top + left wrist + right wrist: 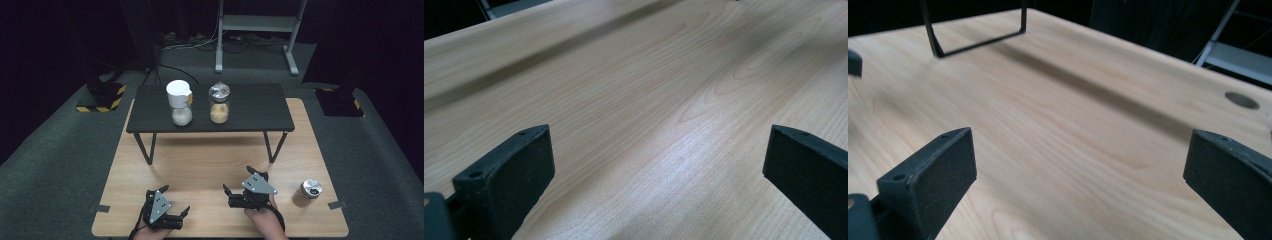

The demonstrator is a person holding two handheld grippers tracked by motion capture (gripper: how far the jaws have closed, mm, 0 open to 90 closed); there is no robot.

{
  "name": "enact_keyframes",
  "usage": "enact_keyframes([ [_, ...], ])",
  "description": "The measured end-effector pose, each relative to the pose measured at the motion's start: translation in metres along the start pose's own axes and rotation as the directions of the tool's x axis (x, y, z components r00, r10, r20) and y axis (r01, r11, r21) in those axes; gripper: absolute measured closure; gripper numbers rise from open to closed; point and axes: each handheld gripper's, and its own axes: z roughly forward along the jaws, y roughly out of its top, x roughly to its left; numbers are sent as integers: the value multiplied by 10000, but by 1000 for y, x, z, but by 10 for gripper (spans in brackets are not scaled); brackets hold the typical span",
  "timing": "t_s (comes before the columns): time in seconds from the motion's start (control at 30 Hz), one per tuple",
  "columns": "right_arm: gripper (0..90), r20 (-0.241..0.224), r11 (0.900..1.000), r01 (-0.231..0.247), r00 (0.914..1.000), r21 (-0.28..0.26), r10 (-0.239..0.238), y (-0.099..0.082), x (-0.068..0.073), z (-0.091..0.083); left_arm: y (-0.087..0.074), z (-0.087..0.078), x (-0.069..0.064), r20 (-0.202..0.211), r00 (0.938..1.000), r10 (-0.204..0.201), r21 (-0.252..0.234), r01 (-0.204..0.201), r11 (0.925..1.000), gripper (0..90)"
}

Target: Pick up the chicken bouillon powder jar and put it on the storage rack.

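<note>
Both tools rest on the table [210, 165], jaws spread, empty: left tool [172, 200], right tool [245, 182]. Nothing is gripped yet. Just right of the right tool stands a jar [307, 193], probably the next reach. Beyond, two jars sit on the shelf [250, 107].

Ahead of your tongs: pale wood table [200, 165] carrying a small black bench [250, 112] on thin legs | beyond that: grey carpet floor [60, 165], cables, a grey metal stand [257, 22] | either side of you: hazard-striped black bases [102, 97] | room dark, light falls on the table
</note>
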Motion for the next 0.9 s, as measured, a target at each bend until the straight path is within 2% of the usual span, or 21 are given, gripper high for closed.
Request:
enact_keyframes([
  [0.3, 0, 201, 9987, 53, 9998, 514, -64, -21, -2, -2, -1, -1, 0, -62, 9999, -125, -106, 125, 9999, 4],
  [0.53, 0, 393, 9940, 481, 9979, 981, -521, -36, -5, -7, 0, -1, 0, -84, 9999, -73, -82, 72, 9999, 4],
  [0.9, 0, 572, 9943, 353, 9975, 1004, -411, -44, -6, -10, 0, 0, -2, -176, 9998, 52, 64, -51, 10000, 4],
])
